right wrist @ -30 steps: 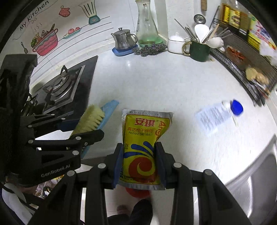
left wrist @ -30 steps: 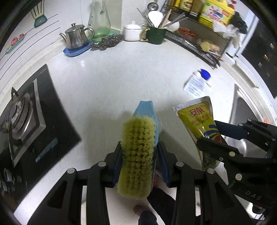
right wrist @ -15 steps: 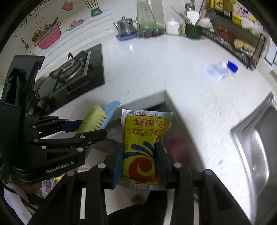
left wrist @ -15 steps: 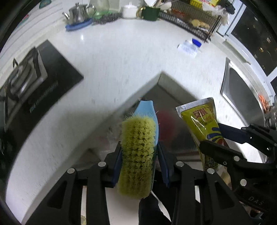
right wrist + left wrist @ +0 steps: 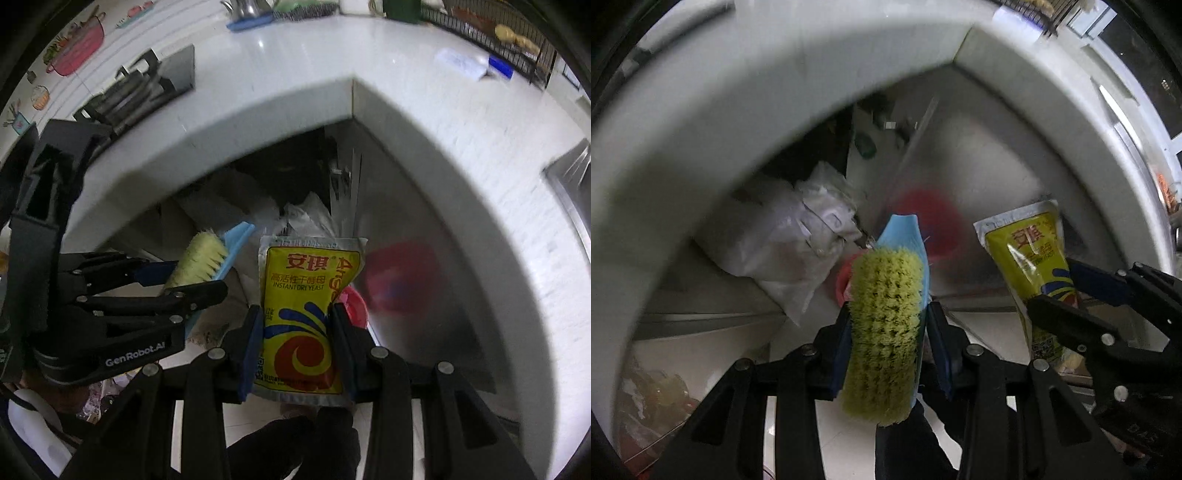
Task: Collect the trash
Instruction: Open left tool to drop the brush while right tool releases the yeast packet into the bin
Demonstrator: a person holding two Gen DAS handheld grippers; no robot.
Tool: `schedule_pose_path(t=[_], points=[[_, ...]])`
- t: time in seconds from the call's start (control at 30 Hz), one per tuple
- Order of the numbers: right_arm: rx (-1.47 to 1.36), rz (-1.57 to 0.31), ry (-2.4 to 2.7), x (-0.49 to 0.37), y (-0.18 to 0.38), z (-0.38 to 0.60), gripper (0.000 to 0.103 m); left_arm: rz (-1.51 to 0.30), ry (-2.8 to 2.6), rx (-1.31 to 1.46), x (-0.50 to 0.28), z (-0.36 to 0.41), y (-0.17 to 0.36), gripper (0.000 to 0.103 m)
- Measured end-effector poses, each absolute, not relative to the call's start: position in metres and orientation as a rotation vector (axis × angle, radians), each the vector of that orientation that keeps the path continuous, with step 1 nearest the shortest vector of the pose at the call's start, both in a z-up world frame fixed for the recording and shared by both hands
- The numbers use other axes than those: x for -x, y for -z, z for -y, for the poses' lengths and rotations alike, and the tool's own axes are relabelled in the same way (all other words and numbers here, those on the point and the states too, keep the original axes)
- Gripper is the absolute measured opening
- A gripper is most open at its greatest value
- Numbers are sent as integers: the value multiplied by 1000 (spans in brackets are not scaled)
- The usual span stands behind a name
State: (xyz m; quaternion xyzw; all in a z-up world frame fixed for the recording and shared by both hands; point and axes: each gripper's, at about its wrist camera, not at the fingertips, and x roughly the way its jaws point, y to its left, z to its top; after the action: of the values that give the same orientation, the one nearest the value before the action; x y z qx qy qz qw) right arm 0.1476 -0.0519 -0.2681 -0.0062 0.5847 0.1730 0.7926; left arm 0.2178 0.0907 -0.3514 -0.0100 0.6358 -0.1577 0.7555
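Brush (image 5: 886, 328) in your left gripper (image 5: 890, 354), fingers clamped on its sides, bristles facing the camera and the blue handle tip poking out ahead. Yeast packet (image 5: 303, 317) in your right gripper (image 5: 299, 347), fingers pinched on its lower half so the top flaps free. You've got both pointing steeply down, side by side, past the tabletop (image 5: 424, 122) edge and over the floor in front of the open cupboard below.

That pairing makes sense: two pieces of trash carried in one trip, each gripped near the wrist end so the far end can drop cleanly once you let go. Just ahead of the brush tip there's a red bin (image 5: 846, 280), blurred, with a red smear behind it that I can't make out. A crumpled white bag (image 5: 790, 254) sits to its left under the tabletop overhang.

My read: you're lining up for the drop, not there yet. The brush looks nearer the red rim than the packet does; the packet hangs off to the right in the left view. A dark shoe (image 5: 325, 435) shows at the bottom, so you're standing right over the spot. More trash, a white bottle with a blue cap (image 5: 476, 64), waits up on the tabletop.
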Motion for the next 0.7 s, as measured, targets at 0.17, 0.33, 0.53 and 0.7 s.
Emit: schedule_pose_path(t=[0.17, 0.33, 0.53, 0.7], points=[[41, -1252, -335, -156, 316, 48, 35, -1417, 377, 26, -228, -85, 414, 36], [26, -1278, -306, -163, 370, 57, 35, -1433, 418, 10, -230, -83, 465, 36], [29, -1284, -288, -168, 398, 57, 35, -1446, 456, 24, -235, -78, 498, 52], [10, -1285, -294, -167, 401, 61, 35, -1450, 458, 32, -243, -75, 502, 59]])
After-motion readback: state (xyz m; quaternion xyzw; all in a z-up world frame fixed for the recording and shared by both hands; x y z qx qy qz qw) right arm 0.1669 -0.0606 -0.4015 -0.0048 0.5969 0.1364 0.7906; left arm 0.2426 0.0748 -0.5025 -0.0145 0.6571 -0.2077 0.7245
